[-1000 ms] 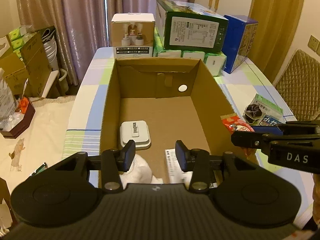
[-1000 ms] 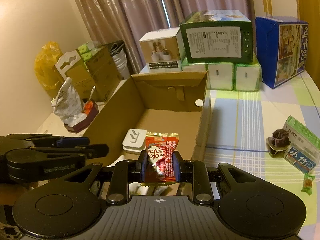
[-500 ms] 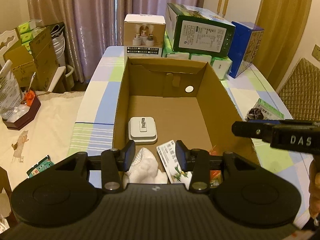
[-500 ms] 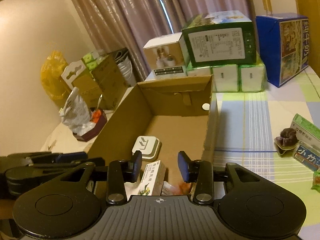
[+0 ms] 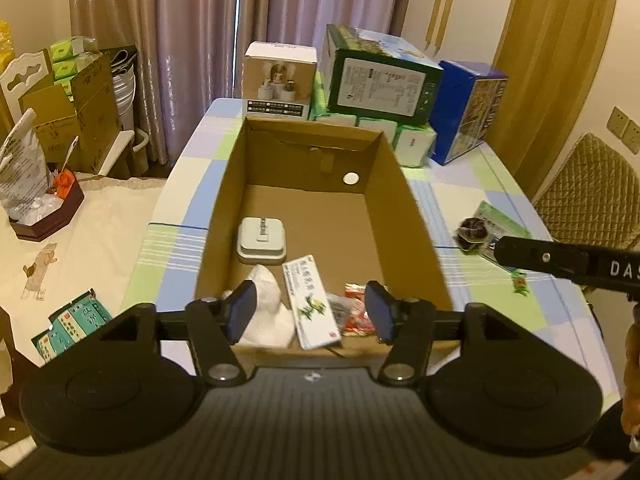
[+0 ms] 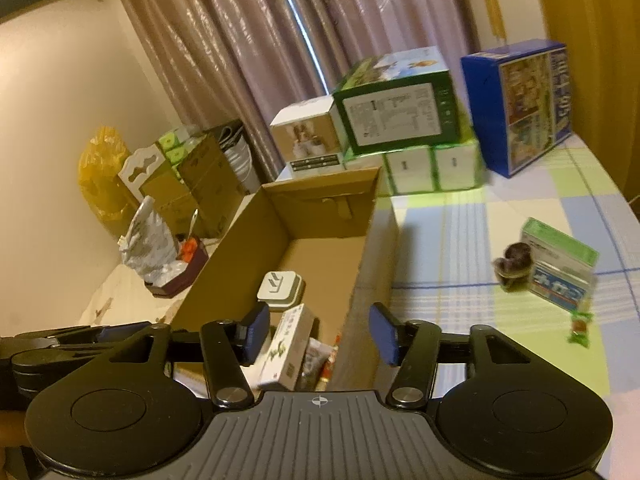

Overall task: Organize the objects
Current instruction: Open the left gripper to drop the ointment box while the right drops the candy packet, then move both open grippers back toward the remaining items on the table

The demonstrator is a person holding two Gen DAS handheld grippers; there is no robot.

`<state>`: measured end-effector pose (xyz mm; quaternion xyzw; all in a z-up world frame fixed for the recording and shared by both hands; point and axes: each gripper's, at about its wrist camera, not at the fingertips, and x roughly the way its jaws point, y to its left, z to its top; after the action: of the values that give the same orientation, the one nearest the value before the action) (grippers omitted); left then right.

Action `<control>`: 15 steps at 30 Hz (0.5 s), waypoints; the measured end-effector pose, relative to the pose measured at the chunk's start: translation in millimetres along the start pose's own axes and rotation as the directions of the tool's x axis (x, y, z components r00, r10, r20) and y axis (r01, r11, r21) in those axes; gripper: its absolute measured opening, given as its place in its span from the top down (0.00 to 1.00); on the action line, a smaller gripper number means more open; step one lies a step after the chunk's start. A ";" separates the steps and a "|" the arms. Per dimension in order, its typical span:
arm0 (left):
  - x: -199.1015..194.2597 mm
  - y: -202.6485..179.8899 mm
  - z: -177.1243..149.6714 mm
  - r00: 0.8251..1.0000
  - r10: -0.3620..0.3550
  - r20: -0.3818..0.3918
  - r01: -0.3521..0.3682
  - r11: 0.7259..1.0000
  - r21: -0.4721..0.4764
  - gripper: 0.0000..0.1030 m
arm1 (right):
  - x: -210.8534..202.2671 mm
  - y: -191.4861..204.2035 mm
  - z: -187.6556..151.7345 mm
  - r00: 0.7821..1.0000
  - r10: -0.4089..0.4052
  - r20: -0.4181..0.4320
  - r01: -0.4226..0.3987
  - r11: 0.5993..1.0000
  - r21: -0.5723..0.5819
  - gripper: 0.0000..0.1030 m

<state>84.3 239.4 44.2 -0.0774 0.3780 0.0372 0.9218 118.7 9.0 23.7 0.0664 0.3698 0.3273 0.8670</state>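
Since a second ago, the red snack packet (image 5: 356,314) has been let go by the right hand-held gripper (image 6: 318,334) and is now lying at the near end of the cardboard box (image 5: 416,216). That gripper is being held with its fingers spread wide and nothing between them, and it is being carried toward the right, above the box's right wall (image 6: 370,280). The left hand-held gripper (image 5: 310,312) is also being held wide apart and bare, just above the near end of the box.

Inside the box, a white and green medicine carton (image 5: 310,300) is lying beside the red packet. A crumpled white cloth (image 5: 266,308) is lying on its left. A white lidded case (image 5: 262,238) is sitting further in, near the left wall.

On the checked desk (image 6: 460,220), to the right of the box, a green and white packet (image 6: 560,268) is waiting, with a dark brown lump (image 6: 514,266) touching its left side. A small green wrapped sweet (image 6: 580,326) is lying near them. At the far end of the desk, a white product box (image 5: 280,80), a green box (image 5: 380,80) on tissue packs (image 5: 412,144), and a blue box (image 5: 468,112) are being kept.
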 end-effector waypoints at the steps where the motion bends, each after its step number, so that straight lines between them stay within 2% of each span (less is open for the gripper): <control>1: -4.9 -4.4 -2.3 1.000 0.000 0.003 0.000 1.000 0.004 0.42 | -7.7 -0.5 -3.7 1.000 -0.004 0.005 0.004 1.000 0.001 0.43; 5: -22.2 -19.6 -11.6 1.000 -0.007 0.017 0.007 1.000 0.000 0.25 | -32.2 -4.8 -16.0 1.000 -0.018 0.008 0.018 1.000 0.010 0.35; 7: -29.4 -26.8 -16.9 1.000 -0.005 0.021 0.005 1.000 -0.005 0.23 | -42.9 -8.7 -22.5 1.000 -0.028 0.007 0.028 1.000 0.013 0.26; 15: -52.4 -52.5 -32.7 0.999 -0.007 0.051 0.008 1.000 -0.012 0.06 | -80.9 -30.0 -43.6 0.996 -0.085 0.015 0.085 0.996 0.012 0.11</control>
<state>31.1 181.5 64.1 -0.0835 0.3539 0.0381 0.9308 63.0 -69.7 30.0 0.0584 0.3673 0.2875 0.8826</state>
